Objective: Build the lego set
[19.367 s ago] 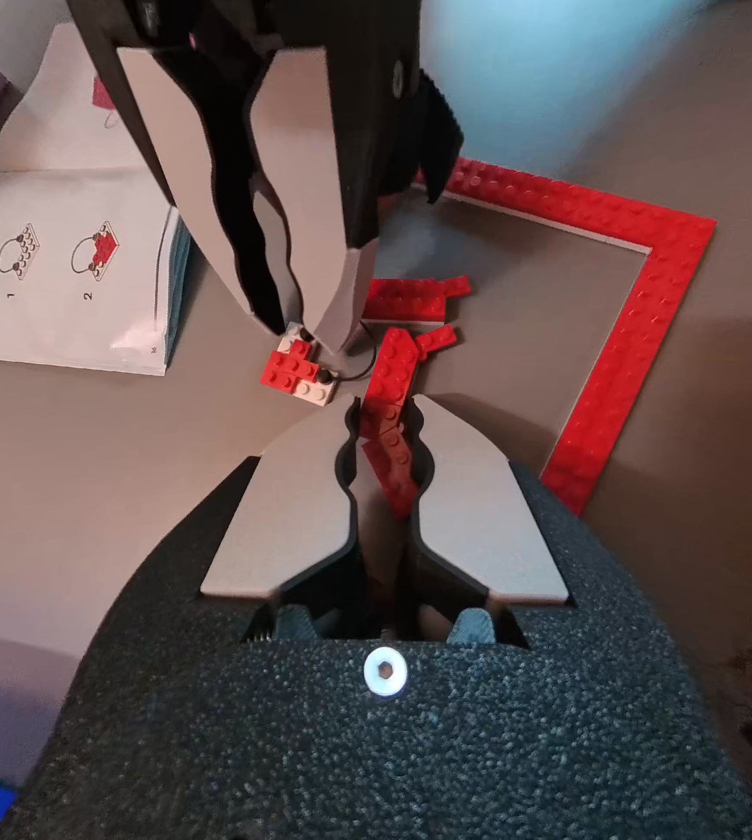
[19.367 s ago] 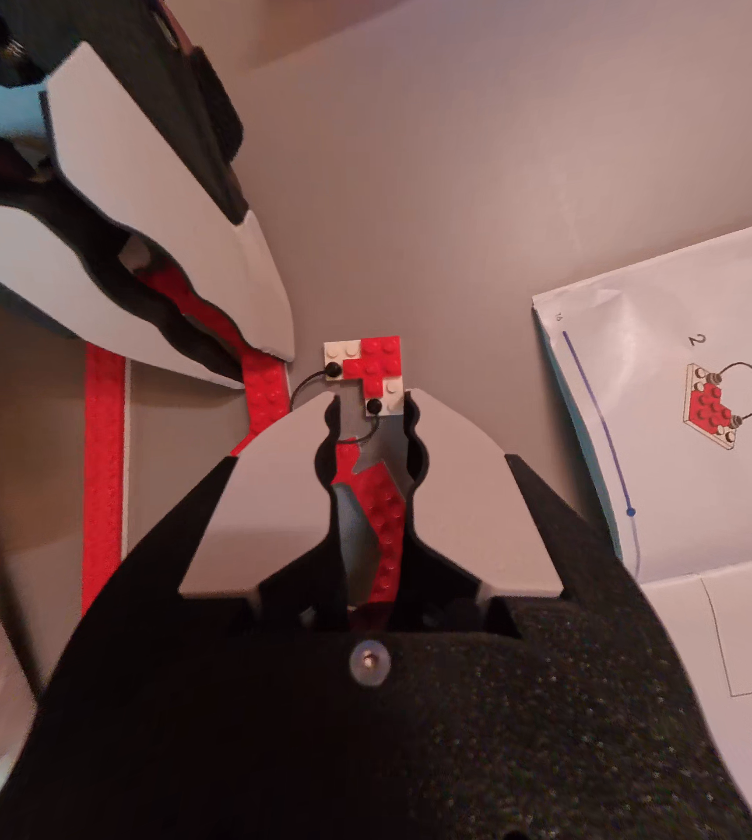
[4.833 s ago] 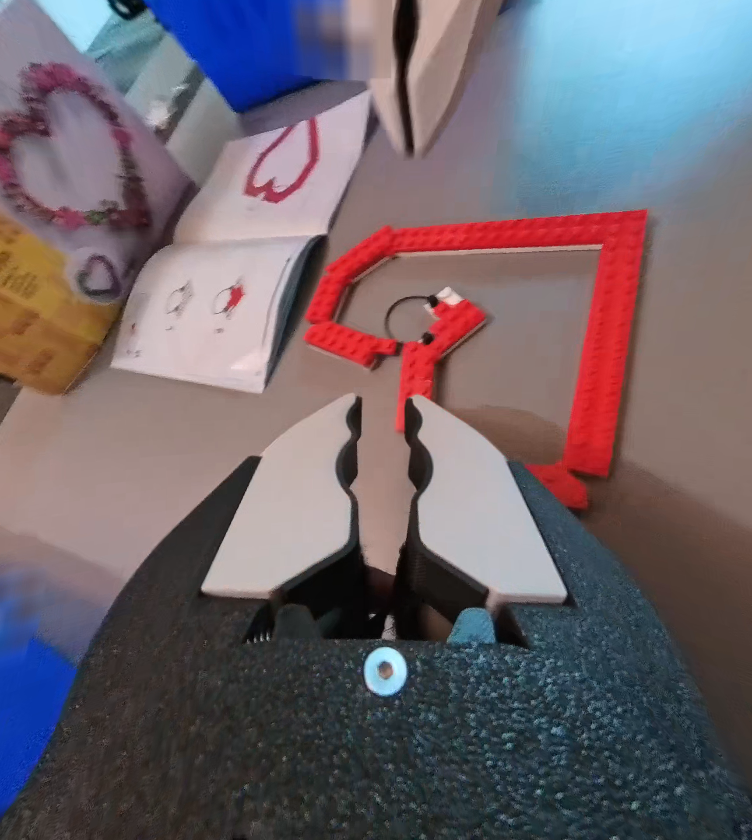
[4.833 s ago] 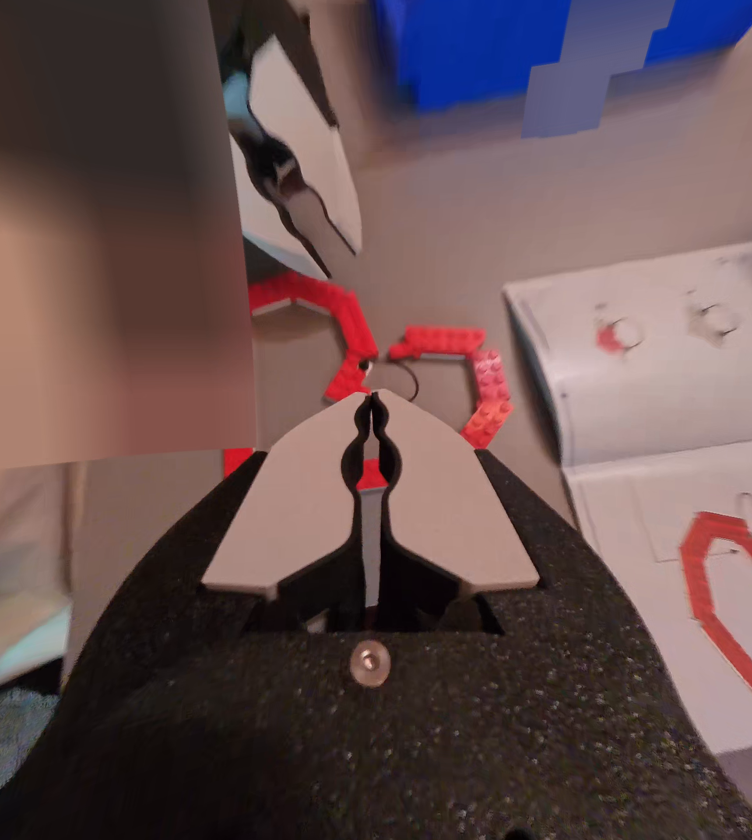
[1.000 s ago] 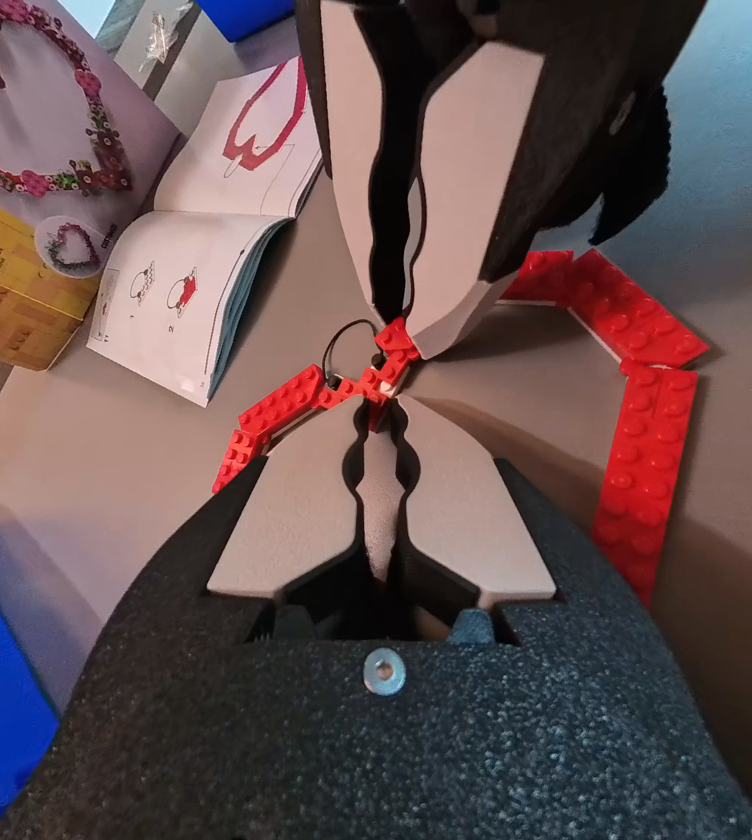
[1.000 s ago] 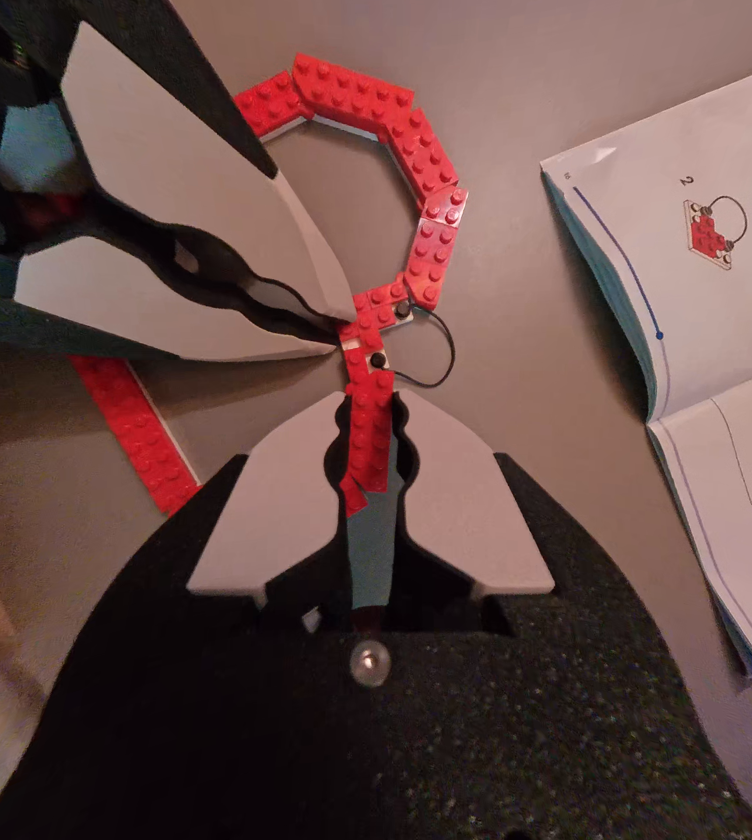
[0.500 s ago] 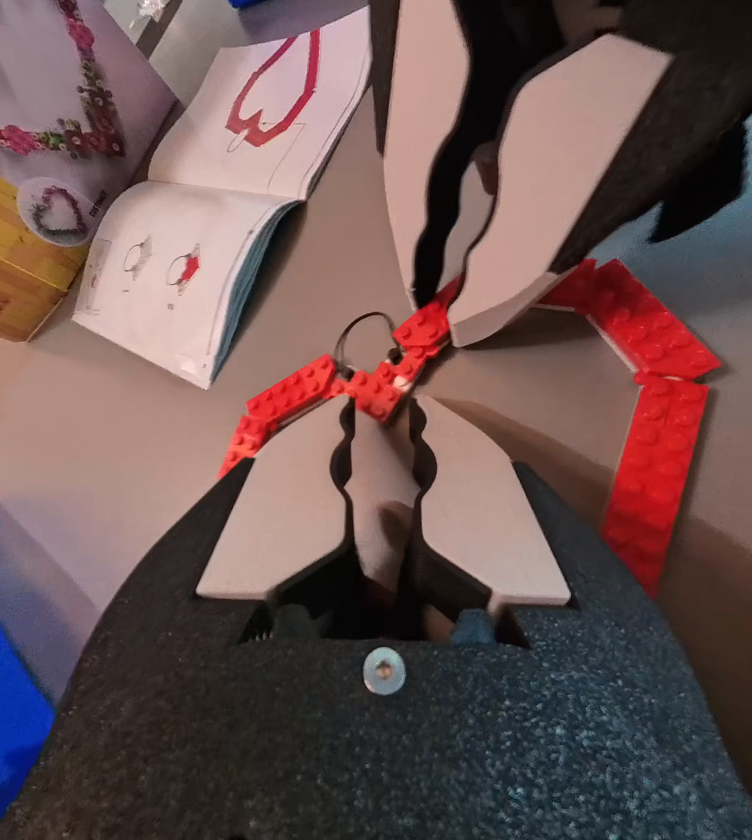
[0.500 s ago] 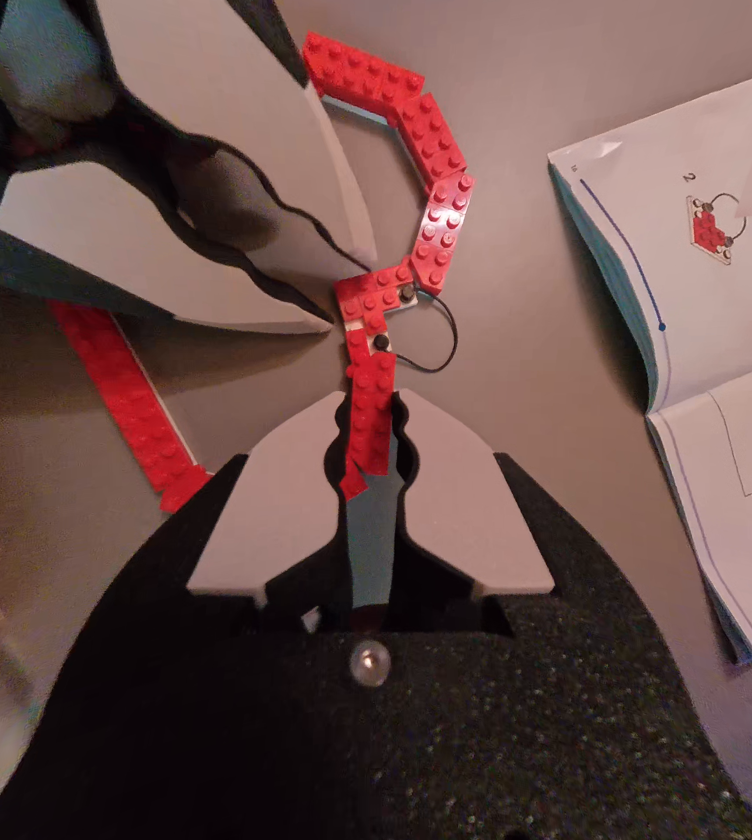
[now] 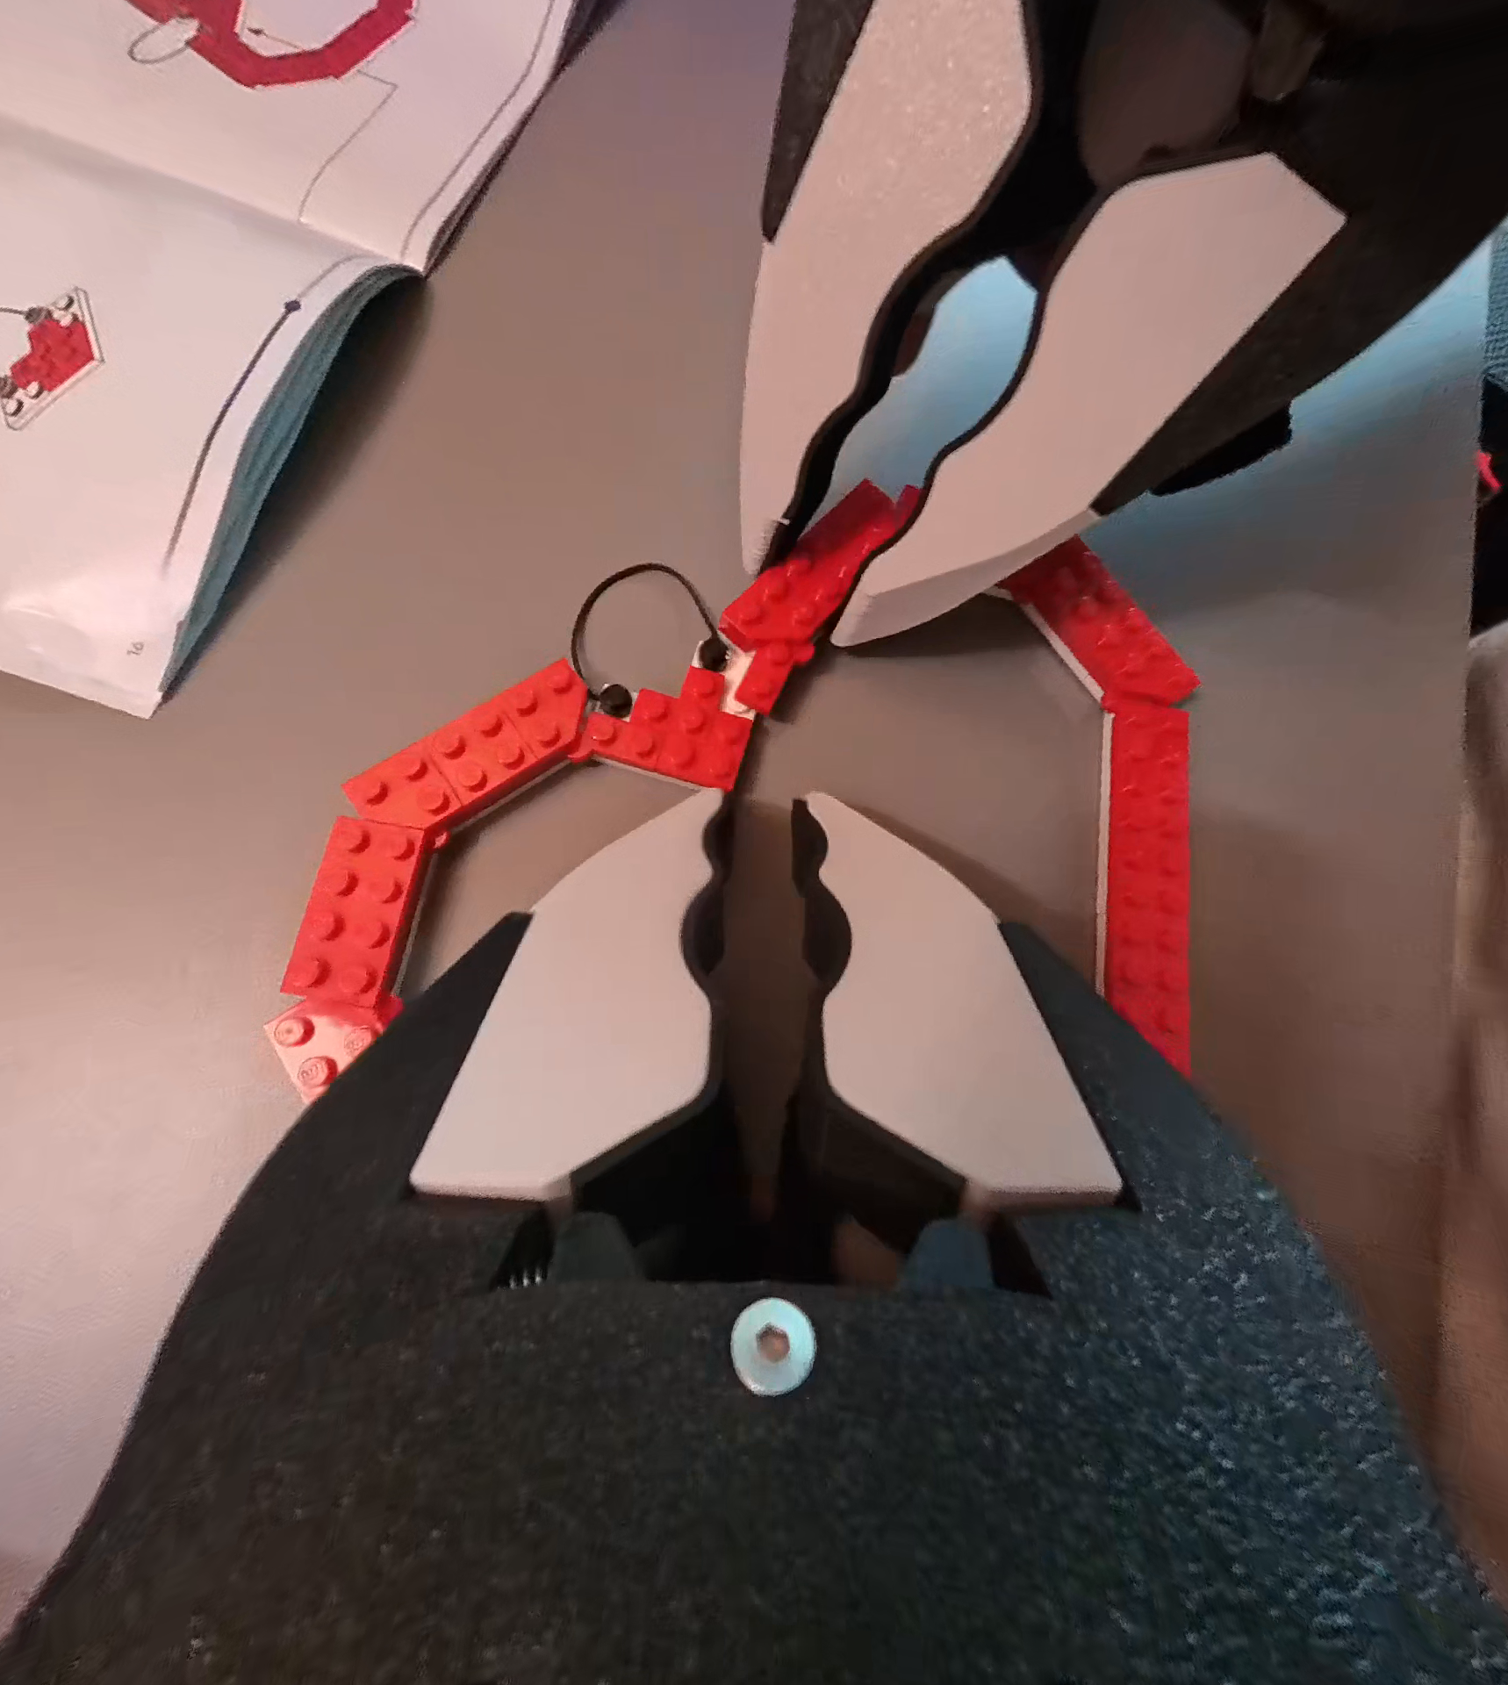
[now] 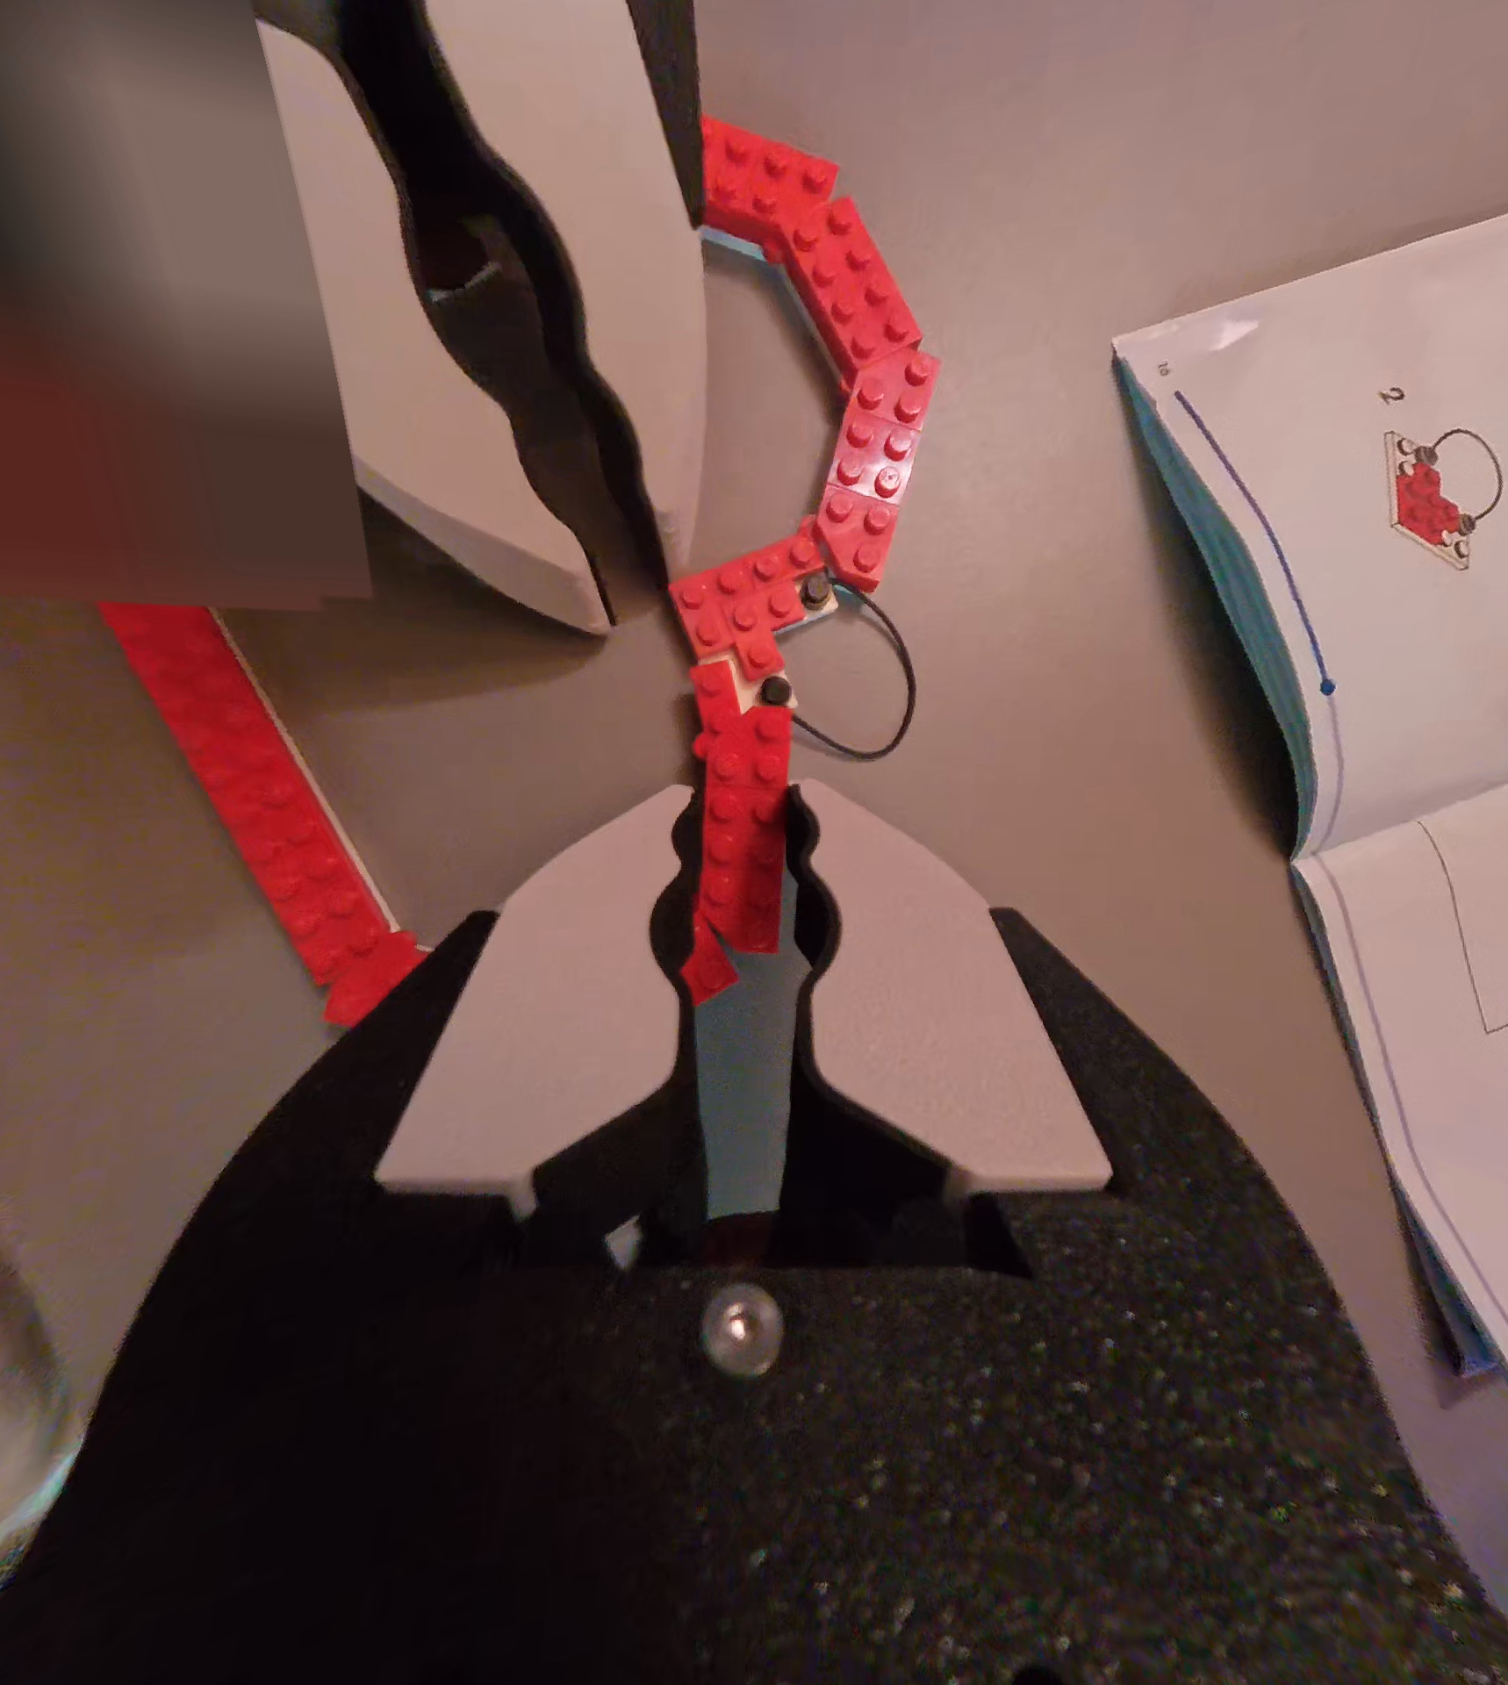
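On a grey table (image 9: 139, 912), a red Lego heart frame (image 9: 1147, 857) lies flat beside an open instruction booklet (image 9: 139, 301). The right gripper (image 10: 737, 802) clamps one red plate strip (image 10: 741, 857) of the frame at the heart's notch, where a small red-and-white corner piece (image 9: 686, 720) carries a black loop (image 9: 632, 593). The left gripper (image 9: 759, 807) hovers just short of that piece, its jaws narrowly parted and holding nothing.
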